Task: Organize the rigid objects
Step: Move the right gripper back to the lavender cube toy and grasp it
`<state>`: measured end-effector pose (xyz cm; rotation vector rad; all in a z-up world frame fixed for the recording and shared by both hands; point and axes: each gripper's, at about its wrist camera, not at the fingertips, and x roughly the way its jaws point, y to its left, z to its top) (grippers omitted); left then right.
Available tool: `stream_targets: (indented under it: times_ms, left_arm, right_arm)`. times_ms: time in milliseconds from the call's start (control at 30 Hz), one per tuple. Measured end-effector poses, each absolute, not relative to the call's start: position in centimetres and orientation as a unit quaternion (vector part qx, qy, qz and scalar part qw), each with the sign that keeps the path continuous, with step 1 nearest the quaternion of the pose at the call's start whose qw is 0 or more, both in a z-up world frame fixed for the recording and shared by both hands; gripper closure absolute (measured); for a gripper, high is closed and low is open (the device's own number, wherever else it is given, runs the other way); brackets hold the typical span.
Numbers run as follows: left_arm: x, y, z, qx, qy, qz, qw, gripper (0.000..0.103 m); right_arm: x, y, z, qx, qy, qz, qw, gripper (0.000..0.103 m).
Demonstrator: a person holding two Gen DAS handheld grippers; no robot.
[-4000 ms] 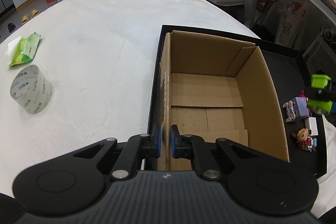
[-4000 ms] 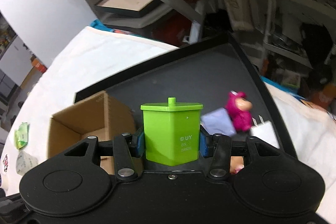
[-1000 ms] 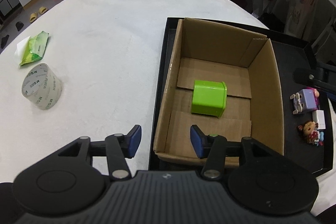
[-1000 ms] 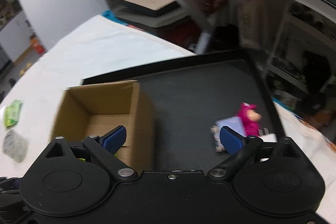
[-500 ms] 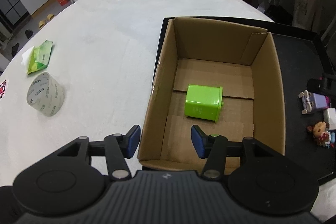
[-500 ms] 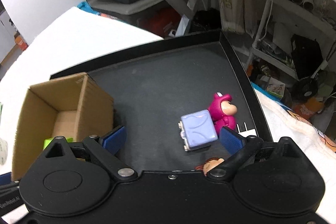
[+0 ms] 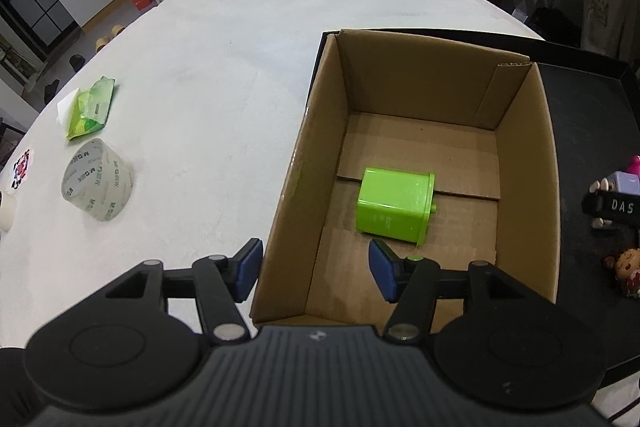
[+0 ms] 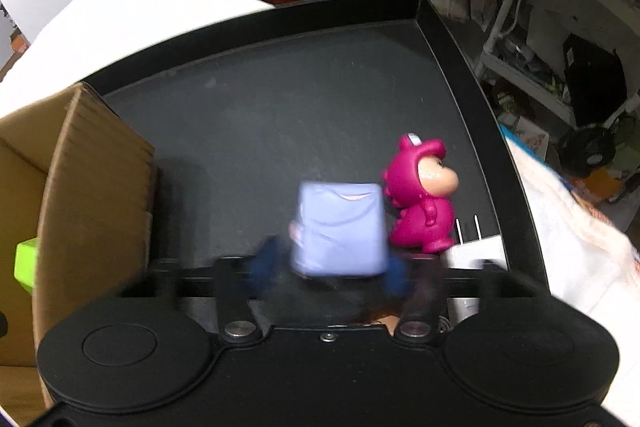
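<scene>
Lavender cube toy point(image 8: 338, 229) between blurred right gripper point(image 8: 326, 271) pads, grip uncertain; left gripper point(image 7: 314, 269) spread wide.

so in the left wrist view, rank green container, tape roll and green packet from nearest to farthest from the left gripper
1. green container, lying in the cardboard box, just ahead of the left gripper.
2. tape roll, on the table, left.
3. green packet, beyond the tape, far left.

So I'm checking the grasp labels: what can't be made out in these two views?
- Right gripper: fingers motion-blurred around the purple block toy; contact unclear.
- White plug: body blurred and partly behind the gripper.
- Green container: right wrist view shows a sliver; cardboard box wall hides the rest.
</scene>
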<state>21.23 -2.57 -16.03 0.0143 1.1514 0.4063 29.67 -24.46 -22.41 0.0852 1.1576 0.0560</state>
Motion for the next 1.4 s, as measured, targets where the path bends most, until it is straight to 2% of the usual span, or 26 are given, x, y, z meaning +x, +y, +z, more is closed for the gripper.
stream_targets:
  times_ms: [400, 433, 467, 500, 633, 867, 967, 1000, 1067, 1133, 1267, 1333, 1400]
  left_arm:
    - [21.0, -2.3, -16.0, 0.001, 0.537, 0.187, 0.823, 0.046]
    - [21.0, -2.2, -16.0, -0.001, 0.538, 0.186, 0.822, 0.046]
    - [20.9, -2.1, -16.0, -0.004, 0.538, 0.185, 0.822, 0.046]
    - [20.7, -2.0, -16.0, -0.007, 0.538, 0.185, 0.822, 0.046]
    - [20.4, -1.6, -16.2, -0.01, 0.54, 0.181, 0.822, 0.046]
    - [20.1, -0.8, -16.3, -0.027, 0.543, 0.175, 0.821, 0.046]
    - [19.9, -0.7, -15.9, -0.033, 0.54, 0.169, 0.824, 0.046]
    - [19.9, -0.8, -15.8, -0.032, 0.538, 0.166, 0.826, 0.046]
    - [19.9, -0.9, -15.6, -0.029, 0.536, 0.16, 0.828, 0.046]
    - [20.0, -0.7, -15.5, -0.033, 0.534, 0.159, 0.83, 0.046]
    - [20.2, -0.6, -15.5, -0.041, 0.533, 0.156, 0.83, 0.046]
    - [20.3, -0.5, -15.6, -0.044, 0.534, 0.154, 0.83, 0.046]
    - [20.4, -0.4, -15.8, -0.048, 0.535, 0.152, 0.83, 0.046]
  right_arm:
    - [28.1, -24.7, -17.9, 0.081, 0.486, 0.068, 0.867, 0.062]
    - [28.0, -24.5, -17.5, 0.083, 0.481, 0.074, 0.869, 0.075]
    - [28.0, -24.3, -16.9, 0.087, 0.473, 0.086, 0.872, 0.099]
    - [27.9, -24.0, -16.3, 0.082, 0.472, 0.081, 0.874, 0.103]
    - [27.8, -23.5, -15.2, 0.093, 0.453, 0.103, 0.881, 0.103]
    - [29.2, -24.2, -16.9, 0.12, 0.493, 0.094, 0.857, 0.102]
    - [29.2, -25.0, -17.5, 0.147, 0.507, 0.088, 0.845, 0.1]
    - [29.1, -25.2, -17.7, 0.153, 0.512, 0.085, 0.841, 0.095]
    - [29.3, -25.5, -18.2, 0.166, 0.521, 0.082, 0.833, 0.081]
    - [29.4, -25.6, -18.4, 0.173, 0.523, 0.078, 0.831, 0.061]
    - [29.5, -25.7, -18.8, 0.184, 0.531, 0.082, 0.823, 0.051]
    - [29.3, -25.6, -19.1, 0.193, 0.54, 0.093, 0.814, 0.041]
    - [28.8, -25.1, -19.5, 0.196, 0.548, 0.102, 0.807, 0.04]
